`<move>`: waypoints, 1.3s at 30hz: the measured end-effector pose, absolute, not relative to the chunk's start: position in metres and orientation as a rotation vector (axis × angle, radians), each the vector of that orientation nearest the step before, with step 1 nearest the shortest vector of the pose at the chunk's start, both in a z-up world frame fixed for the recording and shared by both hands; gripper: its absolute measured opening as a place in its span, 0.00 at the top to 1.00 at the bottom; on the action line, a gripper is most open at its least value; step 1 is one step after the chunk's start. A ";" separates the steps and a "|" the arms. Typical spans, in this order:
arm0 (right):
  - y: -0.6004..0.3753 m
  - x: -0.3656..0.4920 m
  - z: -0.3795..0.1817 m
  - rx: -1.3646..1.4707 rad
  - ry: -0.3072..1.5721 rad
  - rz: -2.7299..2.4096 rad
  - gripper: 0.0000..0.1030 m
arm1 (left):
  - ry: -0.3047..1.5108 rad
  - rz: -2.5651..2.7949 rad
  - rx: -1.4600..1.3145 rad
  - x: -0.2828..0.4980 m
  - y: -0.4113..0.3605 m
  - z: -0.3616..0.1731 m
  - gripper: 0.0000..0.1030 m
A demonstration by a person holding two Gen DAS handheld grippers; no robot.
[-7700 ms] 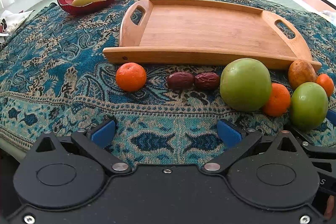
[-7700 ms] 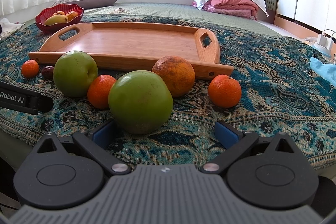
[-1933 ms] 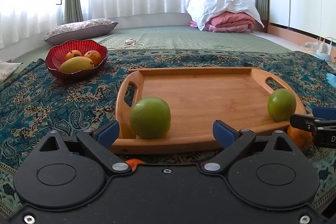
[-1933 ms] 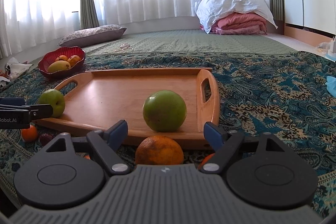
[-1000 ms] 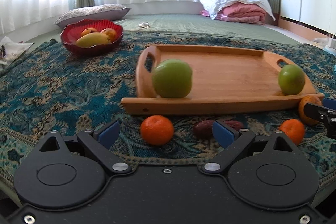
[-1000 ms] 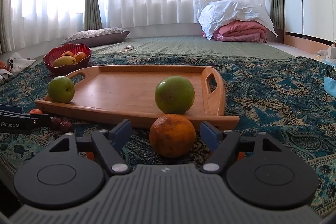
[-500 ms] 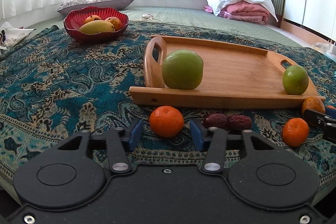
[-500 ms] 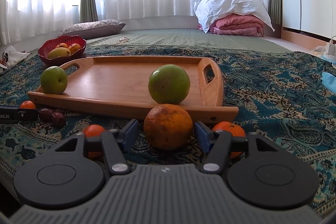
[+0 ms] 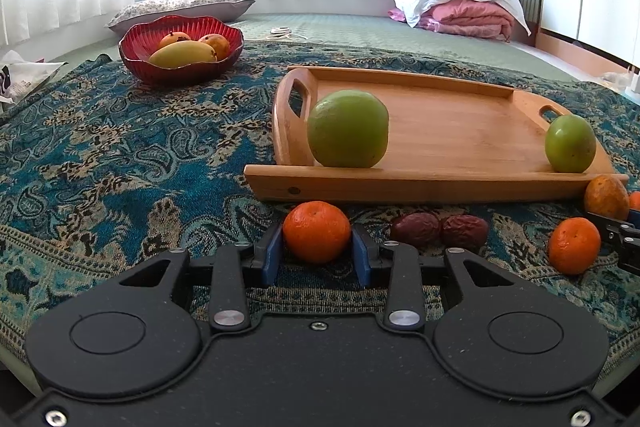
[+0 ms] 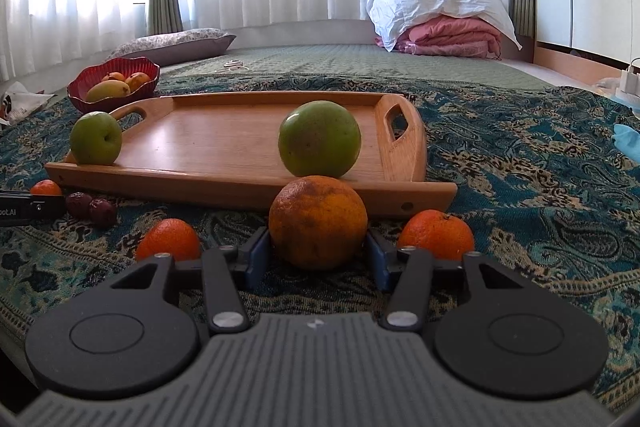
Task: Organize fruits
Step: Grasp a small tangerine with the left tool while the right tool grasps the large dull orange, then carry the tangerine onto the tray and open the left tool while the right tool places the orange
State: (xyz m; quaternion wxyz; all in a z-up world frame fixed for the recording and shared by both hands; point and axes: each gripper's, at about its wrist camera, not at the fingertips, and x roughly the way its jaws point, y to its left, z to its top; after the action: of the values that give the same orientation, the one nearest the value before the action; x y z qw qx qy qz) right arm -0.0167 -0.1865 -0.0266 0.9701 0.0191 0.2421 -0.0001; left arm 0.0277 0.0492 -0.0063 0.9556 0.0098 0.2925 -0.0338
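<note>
A wooden tray (image 9: pixel 452 131) (image 10: pixel 224 139) lies on the patterned cloth with two green apples on it, one near its left handle (image 9: pixel 347 129) (image 10: pixel 96 138) and one near its right handle (image 9: pixel 570 143) (image 10: pixel 319 139). My left gripper (image 9: pixel 317 247) is shut on a small tangerine (image 9: pixel 316 231) that rests on the cloth in front of the tray. My right gripper (image 10: pixel 318 251) is shut on a large mottled orange (image 10: pixel 318 222), also on the cloth. Two dark red dates (image 9: pixel 439 230) (image 10: pixel 91 207) lie between the grippers.
Two more tangerines flank the right gripper, one on its left (image 10: pixel 169 239) (image 9: pixel 574 245) and one on its right (image 10: pixel 436 233). A red bowl (image 9: pixel 181 49) with mangoes stands at the back left. Folded bedding (image 10: pixel 444 23) and a pillow (image 10: pixel 172 45) lie beyond the cloth.
Both grippers have closed from open: the left onto the small tangerine, the right onto the large orange. Earlier each had set a green apple on the tray and drawn back.
</note>
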 end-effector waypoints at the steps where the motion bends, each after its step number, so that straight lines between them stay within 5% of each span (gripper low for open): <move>1: -0.186 -0.017 -0.026 0.039 0.489 -0.001 0.46 | 0.593 -0.066 0.022 0.028 0.049 -0.006 0.66; 22: -0.190 -0.023 0.007 0.079 0.382 0.004 0.50 | 0.473 -0.132 0.100 0.016 0.020 0.035 0.69; 39: -0.232 0.042 0.049 0.144 0.403 -0.010 0.50 | 0.539 -0.215 0.104 0.077 -0.020 0.069 0.69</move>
State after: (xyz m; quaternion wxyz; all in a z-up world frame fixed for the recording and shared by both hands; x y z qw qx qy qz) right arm 0.0420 -0.2321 0.0489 0.9772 0.0716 0.2000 -0.0051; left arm 0.0771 -0.0199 0.0689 0.9569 0.0511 0.2655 -0.1058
